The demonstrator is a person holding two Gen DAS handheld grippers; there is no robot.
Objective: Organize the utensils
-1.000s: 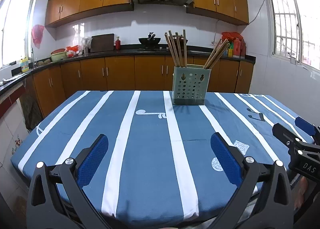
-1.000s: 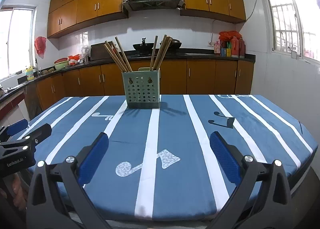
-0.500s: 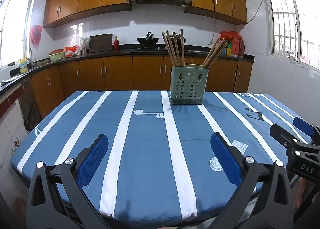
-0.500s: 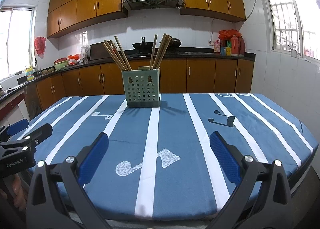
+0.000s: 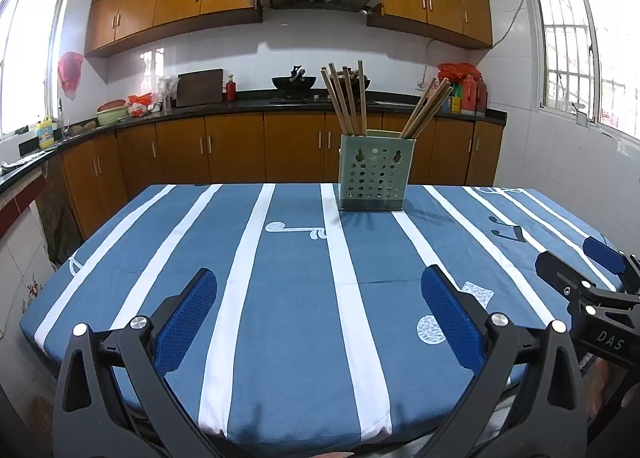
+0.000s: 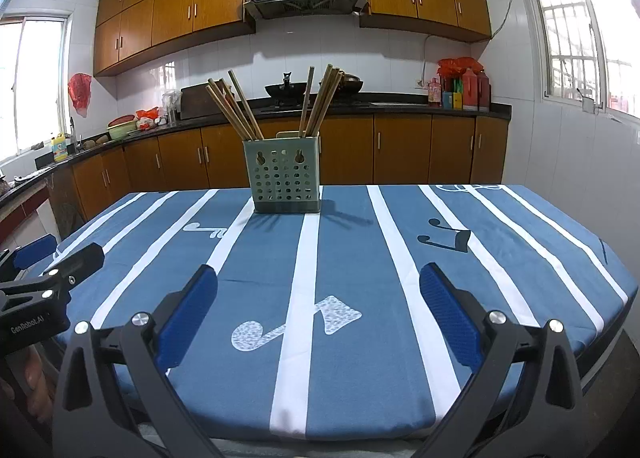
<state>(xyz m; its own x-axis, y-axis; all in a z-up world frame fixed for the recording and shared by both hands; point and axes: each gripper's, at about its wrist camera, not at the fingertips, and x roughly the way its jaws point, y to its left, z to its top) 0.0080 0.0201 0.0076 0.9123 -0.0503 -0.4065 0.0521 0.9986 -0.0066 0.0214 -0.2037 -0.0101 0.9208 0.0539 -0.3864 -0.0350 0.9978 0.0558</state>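
Wooden chopsticks (image 5: 348, 102) lean loosely in the green holder (image 5: 374, 172); both grippers' jaws gape empty, and a careless reach could topple it.

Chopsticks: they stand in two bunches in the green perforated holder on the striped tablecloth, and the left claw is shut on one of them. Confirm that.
Not quite. The left claw is open and holds nothing, as the left wrist view shows. The chopsticks do stand in two bunches in the green perforated holder on the striped tablecloth.
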